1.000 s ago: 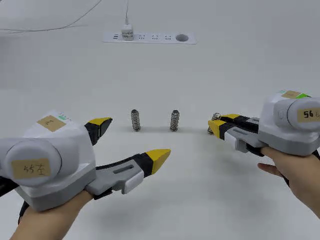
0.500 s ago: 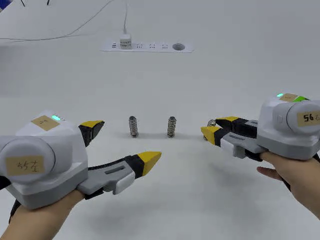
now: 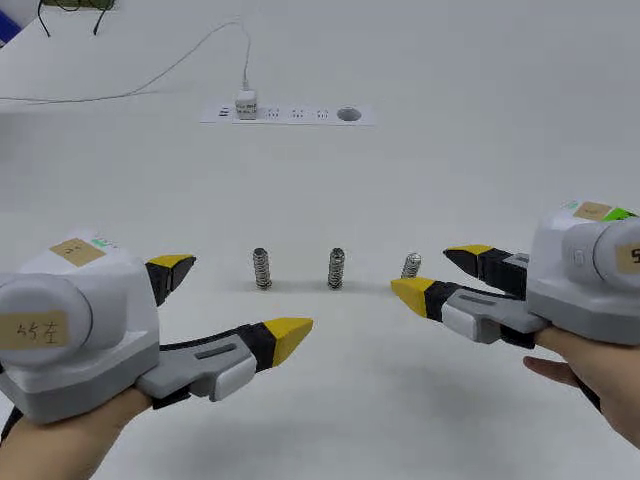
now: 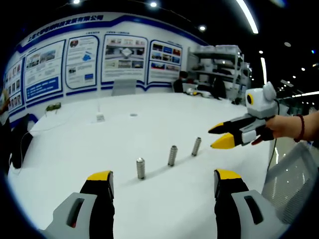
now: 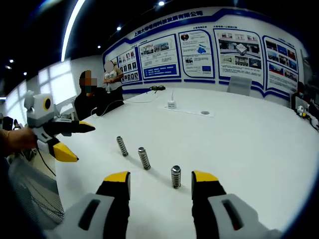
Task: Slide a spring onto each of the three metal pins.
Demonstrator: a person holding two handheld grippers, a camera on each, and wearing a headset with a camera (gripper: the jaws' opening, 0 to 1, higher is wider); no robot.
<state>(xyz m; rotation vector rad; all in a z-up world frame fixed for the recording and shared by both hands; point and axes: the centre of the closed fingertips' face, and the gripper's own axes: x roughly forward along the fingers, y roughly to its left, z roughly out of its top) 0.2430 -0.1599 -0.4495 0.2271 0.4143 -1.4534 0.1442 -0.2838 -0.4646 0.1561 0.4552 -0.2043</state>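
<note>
Silvery coiled metal springs stand upright in a short row across the middle of the white workbench (image 3: 480, 150): the left spring (image 3: 262, 268), the middle spring (image 3: 336, 268) and the right spring (image 3: 411, 265). Each is set apart from its neighbour and, as far as I can judge, each is sleeved over its metal pin, which the coils hide. That spacing leaves room for jaws to close around one without knocking the next. By that reading the task looks finished, or nearly so. The left gripper (image 3: 230, 300), white-bodied with yellow-tipped black jaws, hovers near and left of the row, spread wide and holding nothing. The right gripper (image 3: 440, 272) sits just right of the right spring, its jaws parted too, empty and touching no coil.
</note>
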